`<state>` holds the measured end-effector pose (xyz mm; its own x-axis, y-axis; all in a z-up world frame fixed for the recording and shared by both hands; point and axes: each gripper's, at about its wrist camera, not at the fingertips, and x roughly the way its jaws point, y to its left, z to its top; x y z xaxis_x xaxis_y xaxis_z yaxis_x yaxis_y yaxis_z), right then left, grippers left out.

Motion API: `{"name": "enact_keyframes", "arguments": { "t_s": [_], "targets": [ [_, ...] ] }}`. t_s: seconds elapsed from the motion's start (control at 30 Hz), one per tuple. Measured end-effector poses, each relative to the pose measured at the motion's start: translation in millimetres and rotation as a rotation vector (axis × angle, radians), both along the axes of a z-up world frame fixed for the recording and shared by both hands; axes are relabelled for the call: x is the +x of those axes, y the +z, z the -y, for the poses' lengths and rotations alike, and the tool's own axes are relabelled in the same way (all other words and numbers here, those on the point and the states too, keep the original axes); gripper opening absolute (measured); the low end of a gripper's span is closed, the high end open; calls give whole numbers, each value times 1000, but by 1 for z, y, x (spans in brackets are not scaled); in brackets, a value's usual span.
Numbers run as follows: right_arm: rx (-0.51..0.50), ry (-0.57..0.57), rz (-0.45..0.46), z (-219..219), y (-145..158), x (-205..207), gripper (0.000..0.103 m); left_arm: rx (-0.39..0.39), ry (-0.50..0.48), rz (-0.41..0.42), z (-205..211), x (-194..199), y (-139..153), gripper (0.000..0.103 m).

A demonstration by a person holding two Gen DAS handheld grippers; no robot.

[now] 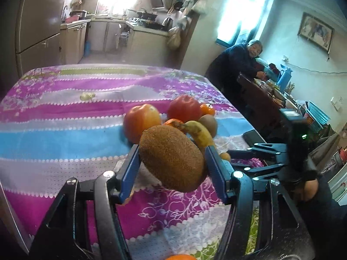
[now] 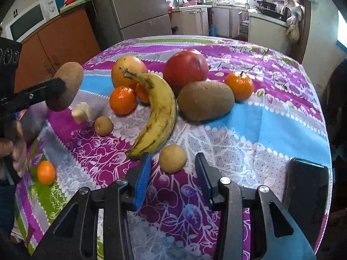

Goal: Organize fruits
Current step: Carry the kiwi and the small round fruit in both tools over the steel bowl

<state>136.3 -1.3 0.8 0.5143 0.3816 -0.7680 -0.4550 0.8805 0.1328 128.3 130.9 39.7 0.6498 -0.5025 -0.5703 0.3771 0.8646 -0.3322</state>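
Observation:
My left gripper [image 1: 172,153] is shut on a brown kiwi [image 1: 172,158] and holds it in the air above the table; the same kiwi [image 2: 68,84] shows at the left in the right wrist view. My right gripper [image 2: 171,169] stands open over the cloth, with a small yellow-green fruit [image 2: 172,158] just ahead of its fingertips. Beyond lie a banana [image 2: 158,112], a second kiwi [image 2: 206,100], two apples [image 2: 185,68] [image 2: 129,71], several oranges [image 2: 122,100] [image 2: 239,85], a small brown fruit [image 2: 103,125] and a pale banana chunk [image 2: 81,112].
The table wears a purple, blue and white flowered cloth [image 2: 260,130]. A black phone [image 2: 305,186] lies at its right edge. A lone orange [image 2: 45,172] sits near the left edge by a hand [image 2: 18,151]. A person [image 1: 238,62] leans over a cluttered side table.

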Motion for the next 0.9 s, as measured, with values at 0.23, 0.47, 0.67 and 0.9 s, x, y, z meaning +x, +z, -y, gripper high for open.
{"name": "enact_keyframes", "arguments": {
  "t_s": [0.23,0.47,0.67,0.9],
  "targets": [
    [4,0,4,0,1,2,30,-10,-10,0,4,-2,1,61],
    [55,-34,103,7,40,-16,29,-16,6,57,-6,-27,24,61],
    [148,27,206,-20,96,-41,29,-6,56,117,-32,-58,51,61],
    [250,202,267,-109,148,-58,29,24,185,167,-91,-100,73,61]
  ]
}}
